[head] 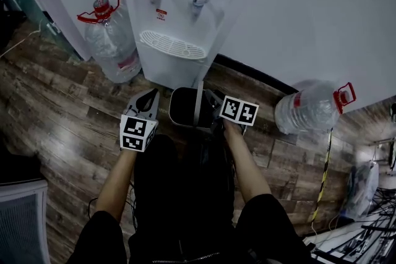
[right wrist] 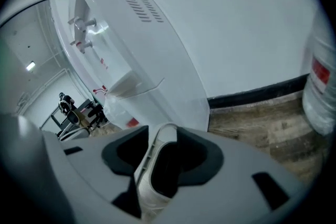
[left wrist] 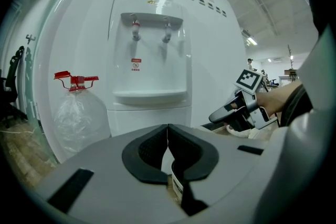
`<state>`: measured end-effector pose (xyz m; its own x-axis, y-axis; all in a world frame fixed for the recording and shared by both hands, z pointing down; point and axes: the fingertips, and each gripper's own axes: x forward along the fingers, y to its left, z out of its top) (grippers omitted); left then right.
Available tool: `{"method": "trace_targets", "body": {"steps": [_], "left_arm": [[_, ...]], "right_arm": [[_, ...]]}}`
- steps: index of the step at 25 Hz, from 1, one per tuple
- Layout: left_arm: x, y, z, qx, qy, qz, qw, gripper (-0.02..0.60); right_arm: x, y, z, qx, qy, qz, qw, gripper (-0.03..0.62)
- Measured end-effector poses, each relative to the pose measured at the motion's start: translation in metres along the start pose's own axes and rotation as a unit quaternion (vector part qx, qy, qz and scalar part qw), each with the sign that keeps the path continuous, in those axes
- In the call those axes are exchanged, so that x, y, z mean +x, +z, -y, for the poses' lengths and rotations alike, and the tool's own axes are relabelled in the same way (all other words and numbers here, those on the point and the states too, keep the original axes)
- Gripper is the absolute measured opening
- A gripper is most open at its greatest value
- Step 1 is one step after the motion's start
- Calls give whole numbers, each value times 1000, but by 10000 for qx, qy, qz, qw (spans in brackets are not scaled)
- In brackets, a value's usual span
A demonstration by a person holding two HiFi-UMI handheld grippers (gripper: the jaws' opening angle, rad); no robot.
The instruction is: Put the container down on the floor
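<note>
The container [head: 184, 108], a pale bucket with a dark inside and a thin handle [head: 198, 102], stands on the wooden floor [head: 62, 108] in front of the water dispenser [head: 185, 9]. My right gripper [head: 209, 102] is at its right rim. In the right gripper view my right gripper [right wrist: 160, 149] is open, and the container's rim and handle [right wrist: 157, 144] run between the two pads without being pressed. My left gripper [head: 148, 96] hovers just left of the container, apart from it. Seen from its own camera, my left gripper [left wrist: 167, 131] is shut with nothing held.
A large water bottle with a red handle [head: 111, 40] stands left of the dispenser [left wrist: 152, 60]. Another bottle [head: 309, 108] lies at the right by the white wall [head: 322, 21]. Cables [head: 325, 176] run along the floor at the right; a chair [head: 21, 219] is at the lower left.
</note>
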<state>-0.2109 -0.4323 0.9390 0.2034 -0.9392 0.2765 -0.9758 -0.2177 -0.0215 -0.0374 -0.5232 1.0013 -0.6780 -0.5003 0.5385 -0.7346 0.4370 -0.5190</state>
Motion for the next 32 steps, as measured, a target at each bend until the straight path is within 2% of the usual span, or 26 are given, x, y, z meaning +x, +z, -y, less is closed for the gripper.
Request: {"method": "trace_targets", "body": {"steps": [3, 4, 12, 19, 26, 32], "left_arm": [[2, 2, 1, -34, -8, 5, 10000, 15], [2, 2, 1, -36, -5, 6, 10000, 15], [5, 8, -1, -42, 34, 78, 10000, 15], [6, 29, 7, -79, -14, 125, 9999, 15], [-3, 76, 22, -116, -112, 75, 9998, 15], [-31, 150, 35, -194, -178, -100, 9996, 15]], "right_arm": [[-7, 12, -4, -61, 123, 248, 9996, 37], [-10, 16, -6, -111, 144, 351, 9992, 15], [-20, 44, -23, -971, -21, 934, 9909, 11], [-39, 71, -52, -2016, -204, 1252, 9712, 11], [-71, 103, -86, -2314, -222, 1329, 9635, 11], [-120, 142, -133, -2435, -221, 1200, 9622, 11]]}}
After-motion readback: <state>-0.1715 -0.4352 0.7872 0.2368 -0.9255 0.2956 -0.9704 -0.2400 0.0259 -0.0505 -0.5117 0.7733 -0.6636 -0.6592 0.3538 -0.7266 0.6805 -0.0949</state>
